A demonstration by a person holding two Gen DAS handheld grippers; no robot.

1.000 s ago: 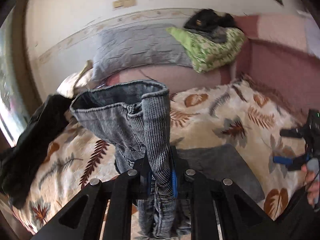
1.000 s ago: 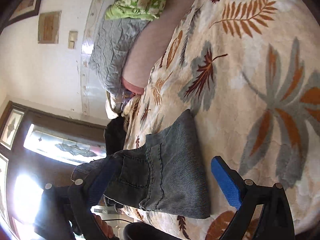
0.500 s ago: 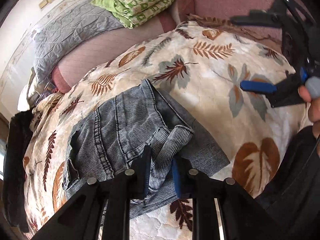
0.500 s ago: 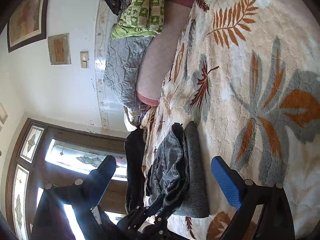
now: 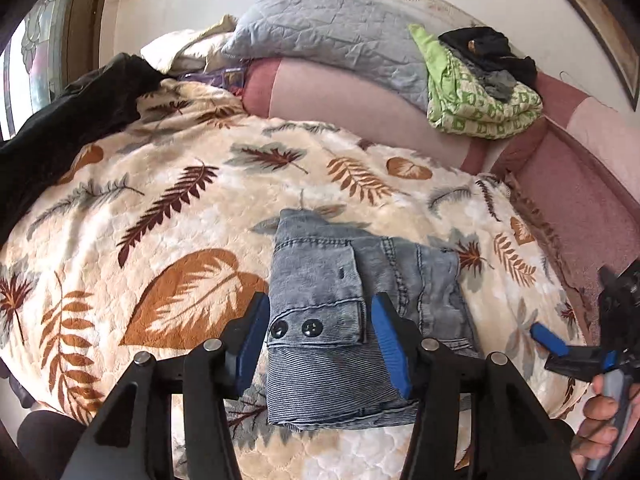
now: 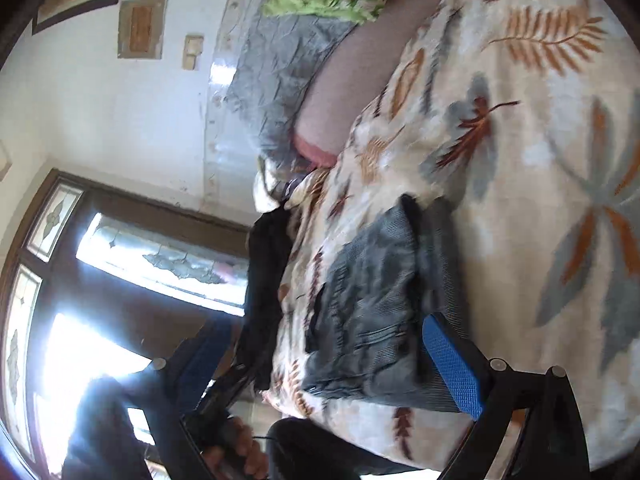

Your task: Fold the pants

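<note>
Released since half a second ago: left gripper (image 5: pixel 318 334) now spread wide, empty, straddling the waistband. Right gripper (image 6: pixel 332 354) also wide open, holding nothing. Pants (image 5: pixel 352 320) folded into a compact stack, lower centre of left view, on leaf-print blanket (image 5: pixel 180 208). Judged soft, fairly heavy denim, non-slippery. Best gripped at thick folded edge or waistband.

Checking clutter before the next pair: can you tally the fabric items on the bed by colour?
Blue-grey denim pants: 1
Black garments: 2
Grey pillow: 1
Green patterned bundle: 1
Cream cloth: 1
Leaf-print blanket: 1
Total: 7
</note>
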